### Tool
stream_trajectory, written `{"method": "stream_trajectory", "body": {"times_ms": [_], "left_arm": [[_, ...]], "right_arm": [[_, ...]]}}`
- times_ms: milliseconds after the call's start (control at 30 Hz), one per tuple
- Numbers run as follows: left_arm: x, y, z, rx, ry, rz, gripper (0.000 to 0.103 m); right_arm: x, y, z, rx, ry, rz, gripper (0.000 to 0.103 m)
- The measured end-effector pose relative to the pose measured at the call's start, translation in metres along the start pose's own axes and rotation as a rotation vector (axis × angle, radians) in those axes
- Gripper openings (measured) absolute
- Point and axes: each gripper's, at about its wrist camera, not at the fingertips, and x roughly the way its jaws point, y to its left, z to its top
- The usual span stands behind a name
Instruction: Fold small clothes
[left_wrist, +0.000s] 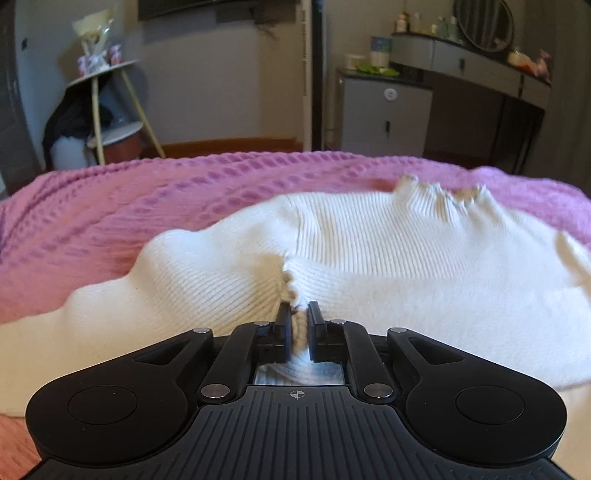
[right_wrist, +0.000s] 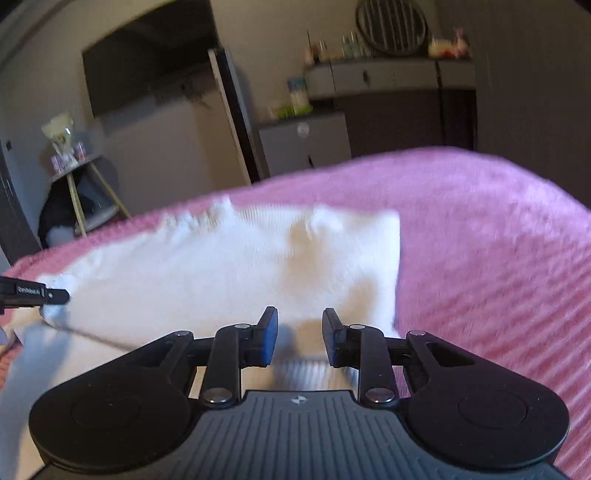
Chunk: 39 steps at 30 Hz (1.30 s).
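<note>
Sweater: a white ribbed knit sweater (left_wrist: 369, 251) lies spread on a pink blanket (left_wrist: 129, 206), its ruffled collar (left_wrist: 443, 199) at the far side.
Sleeve: the left sleeve (left_wrist: 207, 280) is bunched and drawn in across the body, its frilled cuff (left_wrist: 290, 284) ending at the left gripper's tips.
Left gripper: the left gripper (left_wrist: 298, 314) is clamped on the cuff, knit pinched between its two fingers and bulging out behind them.
Right gripper: the right gripper (right_wrist: 300, 325) stands with its fingers spread, nothing between them, low over the near edge of the sweater (right_wrist: 221, 266); whether it touches the cloth cannot be told.
Right view: blurred; the sweater's right side shows as a straight folded edge against the blanket (right_wrist: 480, 240), and the left gripper's tip (right_wrist: 55, 295) shows at the frame's left edge, on the cloth.
Blanket: waffle-textured, covers the whole surface under the sweater.
Background: a small round side table (left_wrist: 99, 74) with flowers stands at the left, a grey cabinet (left_wrist: 384, 114) and a dresser (left_wrist: 472, 62) with a round mirror at the right.
</note>
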Motion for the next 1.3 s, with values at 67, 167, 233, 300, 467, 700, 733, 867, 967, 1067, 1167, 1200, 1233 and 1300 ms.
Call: {"method": "stream_trajectory", "body": {"times_ms": [67, 167, 233, 300, 467, 700, 733, 867, 967, 1067, 1167, 1200, 1233, 1300], "left_arm": [[-0.006, 0.002, -0.001, -0.005, -0.002, -0.003, 0.022], [-0.014, 0.013, -0.002, -0.065, 0.014, -0.029, 0.028], [-0.019, 0.022, -0.005, -0.100, 0.027, -0.038, 0.030], [-0.025, 0.035, -0.011, -0.156, 0.036, -0.062, 0.037], [-0.046, 0.075, -0.032, -0.302, 0.062, -0.140, 0.057], [-0.089, 0.152, -0.073, -0.524, 0.041, -0.078, 0.089], [-0.090, 0.169, -0.079, -0.578, 0.041, -0.055, 0.089], [-0.090, 0.230, -0.096, -0.775, 0.027, 0.042, 0.070], [-0.083, 0.271, -0.105, -0.940, -0.020, 0.063, 0.063], [-0.073, 0.299, -0.109, -1.047, -0.062, 0.089, 0.057], [-0.061, 0.318, -0.114, -1.146, -0.094, 0.070, 0.038], [-0.057, 0.323, -0.115, -1.168, -0.094, 0.077, 0.033], [-0.055, 0.327, -0.115, -1.183, -0.091, 0.083, 0.018], [-0.050, 0.334, -0.114, -1.206, -0.078, 0.087, 0.010]], "right_arm": [[0.003, 0.003, -0.007, -0.037, -0.011, -0.007, 0.026], [-0.004, 0.008, -0.002, -0.041, -0.021, -0.017, 0.026], [-0.008, 0.012, -0.001, -0.048, -0.037, -0.025, 0.026], [-0.005, 0.014, -0.003, -0.081, -0.019, -0.058, 0.026], [-0.001, 0.014, -0.004, -0.112, 0.008, -0.060, 0.028], [-0.035, 0.035, -0.007, -0.200, -0.023, -0.008, 0.057], [-0.037, 0.040, -0.008, -0.208, -0.010, -0.002, 0.057], [-0.047, 0.056, -0.016, -0.199, 0.038, 0.033, 0.058], [-0.053, 0.068, -0.025, -0.236, 0.060, 0.031, 0.059], [-0.057, 0.076, -0.036, -0.255, 0.075, 0.027, 0.059], [-0.059, 0.078, -0.041, -0.252, 0.086, 0.019, 0.059], [-0.058, 0.077, -0.042, -0.247, 0.089, 0.014, 0.059], [-0.057, 0.075, -0.043, -0.242, 0.092, 0.013, 0.059], [-0.055, 0.074, -0.045, -0.230, 0.099, 0.014, 0.060]]}}
